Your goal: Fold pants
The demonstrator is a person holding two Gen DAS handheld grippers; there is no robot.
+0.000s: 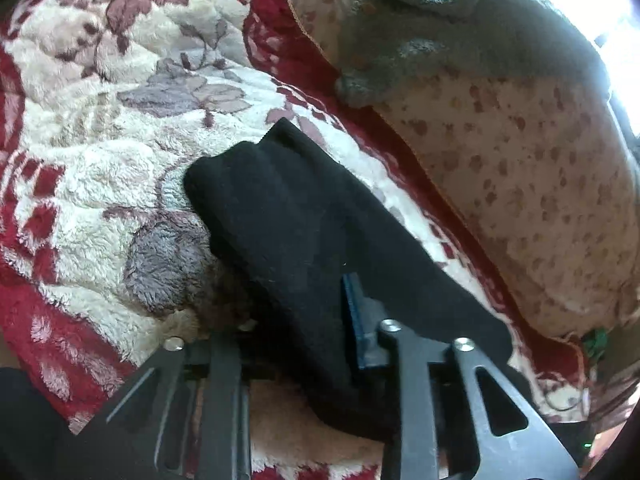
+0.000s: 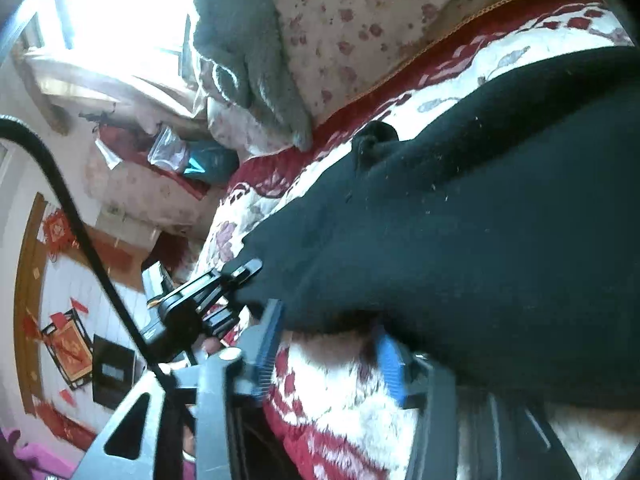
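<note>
- Black pants [image 1: 296, 220] lie bunched on fleece blanket [image 1: 100, 168], mid-fold.
- Left gripper [image 1: 304, 344] pinches a pants edge.
- Right gripper [image 2: 328, 344]: jaws apart under the pants hem, nothing pinched.
- Next, prob: right needs to clamp hem, then both carry cloth over.

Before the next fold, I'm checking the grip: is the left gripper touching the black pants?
Touching. The left wrist view shows the black pants bunched between the left gripper's fingers, the blue pad pressed against the cloth.
</note>
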